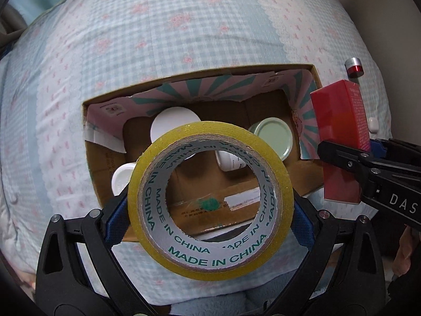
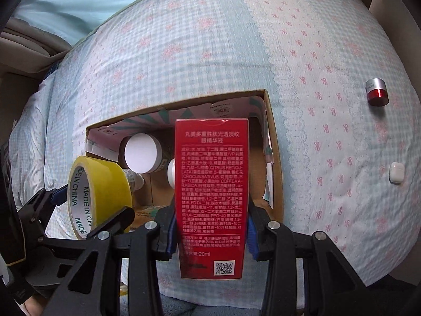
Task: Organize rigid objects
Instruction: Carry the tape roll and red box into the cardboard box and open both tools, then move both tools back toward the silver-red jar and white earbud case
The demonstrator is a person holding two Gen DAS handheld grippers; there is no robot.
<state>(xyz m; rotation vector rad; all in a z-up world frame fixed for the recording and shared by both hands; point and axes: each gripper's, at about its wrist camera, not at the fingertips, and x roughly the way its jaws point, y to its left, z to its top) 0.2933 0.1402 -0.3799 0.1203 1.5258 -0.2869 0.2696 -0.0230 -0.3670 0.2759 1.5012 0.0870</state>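
My left gripper (image 1: 210,205) is shut on a yellow tape roll (image 1: 210,258), held upright above the near edge of an open cardboard box (image 1: 200,72). The roll also shows in the right wrist view (image 2: 105,184). My right gripper (image 2: 211,231) is shut on a red carton (image 2: 211,197) printed with white text, held upright over the box's near right side (image 2: 272,137). The carton also shows in the left wrist view (image 1: 339,137). Inside the box lie a white-lidded jar (image 1: 173,122), a pale green lid (image 1: 273,137) and a white cap (image 1: 121,180).
The box sits on a bed with a blue checked and pink-bow quilt (image 2: 210,52). To the right of the box lie a small red and silver jar (image 2: 377,92) and a white earbud case (image 2: 396,172). A beige wall or headboard edges the upper corners.
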